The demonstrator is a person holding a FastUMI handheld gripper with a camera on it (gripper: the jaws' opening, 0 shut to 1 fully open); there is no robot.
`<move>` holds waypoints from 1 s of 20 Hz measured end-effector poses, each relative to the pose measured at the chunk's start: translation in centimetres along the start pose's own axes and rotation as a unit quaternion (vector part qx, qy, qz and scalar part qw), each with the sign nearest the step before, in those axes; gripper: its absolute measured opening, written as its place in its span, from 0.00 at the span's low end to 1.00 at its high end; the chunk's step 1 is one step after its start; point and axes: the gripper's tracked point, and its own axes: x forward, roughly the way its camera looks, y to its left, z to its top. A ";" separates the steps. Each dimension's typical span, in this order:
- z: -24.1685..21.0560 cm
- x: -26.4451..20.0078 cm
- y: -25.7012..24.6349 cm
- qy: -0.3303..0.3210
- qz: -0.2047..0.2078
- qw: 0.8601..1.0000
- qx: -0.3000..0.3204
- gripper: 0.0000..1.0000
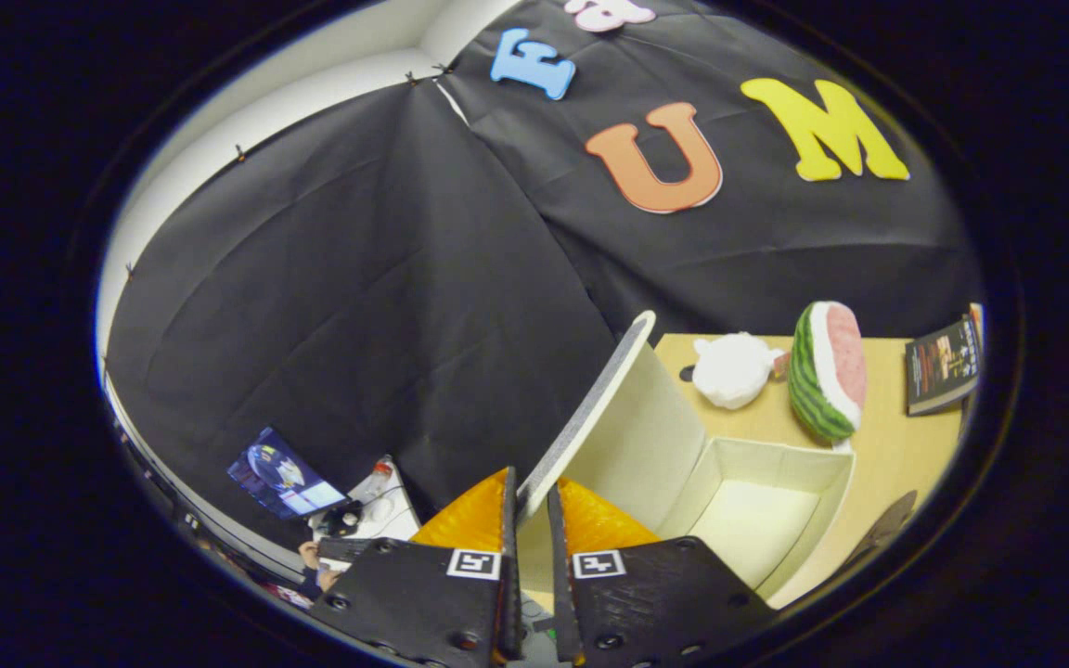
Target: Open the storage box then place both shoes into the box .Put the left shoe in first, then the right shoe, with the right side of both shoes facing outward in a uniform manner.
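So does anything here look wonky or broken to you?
Nothing looks damaged or spilled. The lid of the storage box stands raised because the gripper has its fingers closed on the lid's edge. The box is empty inside. Beyond it, a watermelon toy, a white plush and a book sit on the table.

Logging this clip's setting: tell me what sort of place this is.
Likely a staged recording booth, not a home: black cloth wall behind a light wooden table of props, a toy watermelon slice, and the storage box whose lid the gripper pinches.
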 end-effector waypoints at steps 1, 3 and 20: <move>0.1 0.5 0.6 -0.003 -0.004 1.000 -0.017 0.17; -0.2 2.0 2.1 -0.006 -0.004 0.999 -0.045 0.30; 1.1 -5.7 -5.1 -0.120 -0.181 0.972 -0.085 0.96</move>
